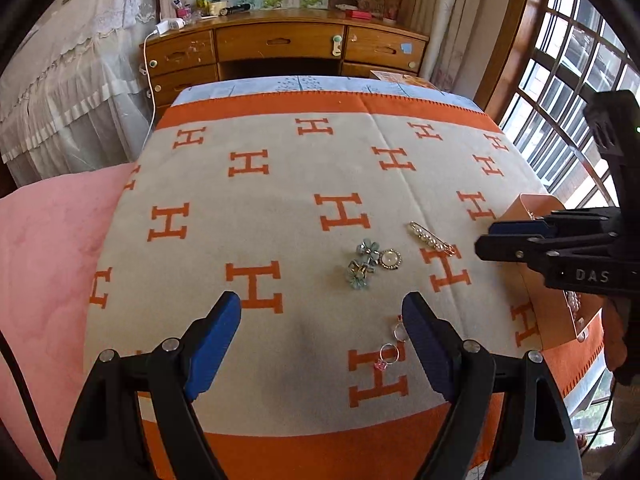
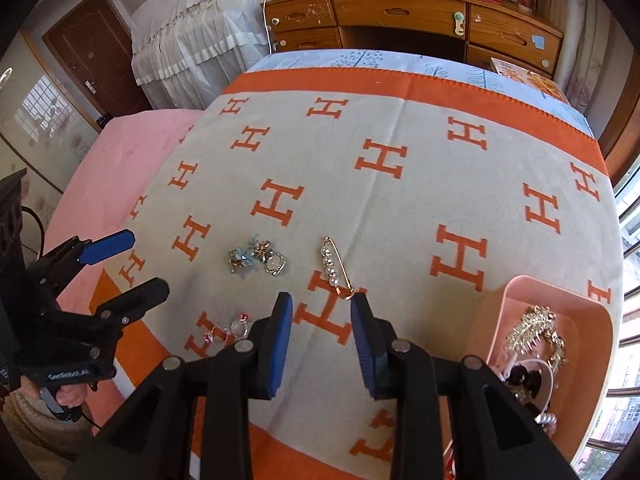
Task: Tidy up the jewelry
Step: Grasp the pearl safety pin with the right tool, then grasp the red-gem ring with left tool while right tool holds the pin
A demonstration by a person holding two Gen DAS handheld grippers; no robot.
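On the H-patterned blanket (image 1: 280, 184) lie a gold pin with pearls (image 1: 432, 239) (image 2: 336, 268), two blue flower pieces (image 1: 362, 264) (image 2: 244, 256), a round white stone set in crystals (image 1: 390, 259) (image 2: 275, 266) and two thin rings with pink stones (image 1: 390, 346) (image 2: 228, 330). My left gripper (image 1: 322, 304) (image 2: 140, 262) hangs open over bare blanket, with the rings beside its right finger. My right gripper (image 2: 322, 299) (image 1: 486, 239) is open and holds nothing; the pin's lower end lies just ahead of its right fingertip. A pink tray (image 2: 504, 292) (image 1: 552, 312) to the right holds a gold leaf comb (image 2: 532, 330) and other pieces.
Pink bedding (image 1: 52, 260) borders the blanket on the left. A wooden desk with drawers (image 1: 280, 44) stands beyond the bed's far end. Barred windows (image 1: 560, 92) run along the right. A lace-covered piece of furniture (image 2: 192, 24) stands at the far left.
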